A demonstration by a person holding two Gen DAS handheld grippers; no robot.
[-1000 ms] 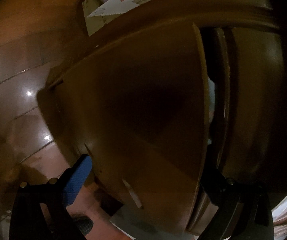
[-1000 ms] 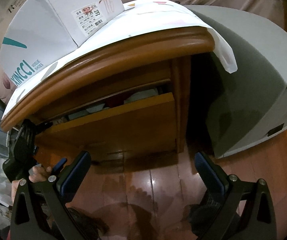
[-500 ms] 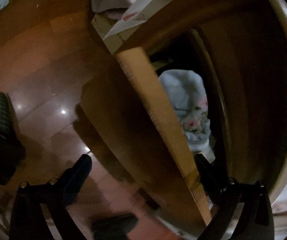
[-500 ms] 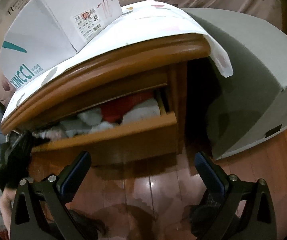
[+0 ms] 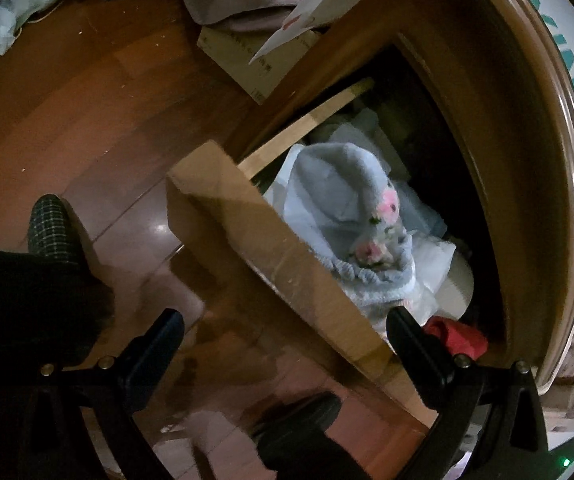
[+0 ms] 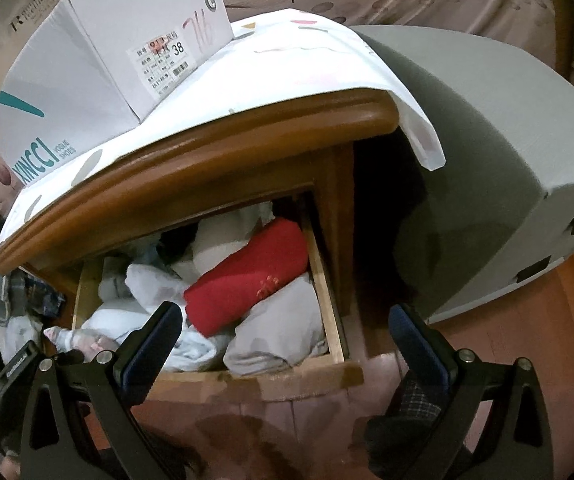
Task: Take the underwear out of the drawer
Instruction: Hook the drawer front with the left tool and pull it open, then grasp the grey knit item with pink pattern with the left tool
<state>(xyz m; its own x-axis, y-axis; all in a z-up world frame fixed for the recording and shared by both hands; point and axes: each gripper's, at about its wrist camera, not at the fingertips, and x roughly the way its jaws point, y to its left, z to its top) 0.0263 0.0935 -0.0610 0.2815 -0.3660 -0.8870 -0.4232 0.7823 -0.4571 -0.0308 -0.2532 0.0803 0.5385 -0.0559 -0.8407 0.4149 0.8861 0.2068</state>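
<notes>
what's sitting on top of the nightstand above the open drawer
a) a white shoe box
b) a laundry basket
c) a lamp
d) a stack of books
a: a white shoe box with teal lettering and a size label rests on the cloth-covered nightstand top, above the open drawer of folded clothes.

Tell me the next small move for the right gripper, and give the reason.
Probably lower the right gripper into the open drawer onto the red folded garment. Its fingers are spread and empty, hovering over the front edge, and the garment lies exposed on top.
</notes>
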